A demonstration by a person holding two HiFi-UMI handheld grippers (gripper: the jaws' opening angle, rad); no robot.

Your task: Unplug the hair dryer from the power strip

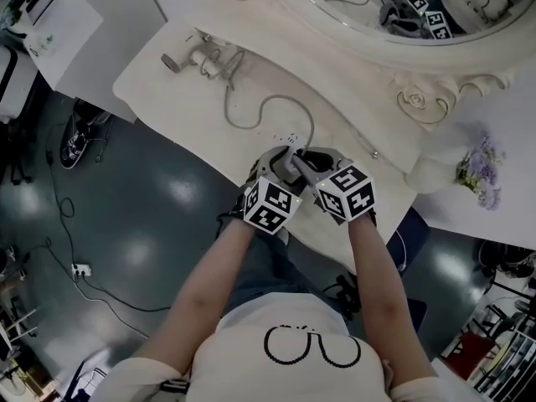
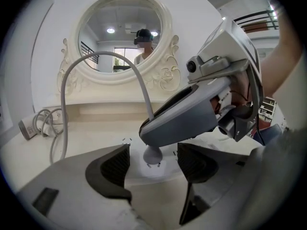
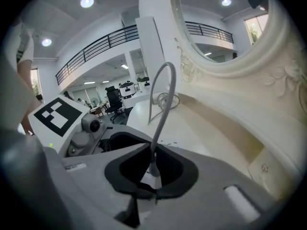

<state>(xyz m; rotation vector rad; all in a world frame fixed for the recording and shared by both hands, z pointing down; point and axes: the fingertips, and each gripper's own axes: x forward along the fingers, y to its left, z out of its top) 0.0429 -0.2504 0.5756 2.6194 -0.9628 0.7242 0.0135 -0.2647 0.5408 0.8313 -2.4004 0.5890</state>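
Centre of the head view: the left claw (image 2: pixel 152 164) clamps the white power strip (image 2: pixel 149 172) by its sides; the right claw (image 3: pixel 151 174) is clenched on the grey plug (image 2: pixel 152 155) (seated in the strip). The hair dryer (image 1: pixel 186 57) lies upper left on the surface (image 1: pixel 159 90).

The left claw (image 2: pixel 153 163) clamps the white power strip (image 2: pixel 139 169), while the right claw (image 2: pixel 192 116) covers its upright grey plug (image 2: pixel 152 155).
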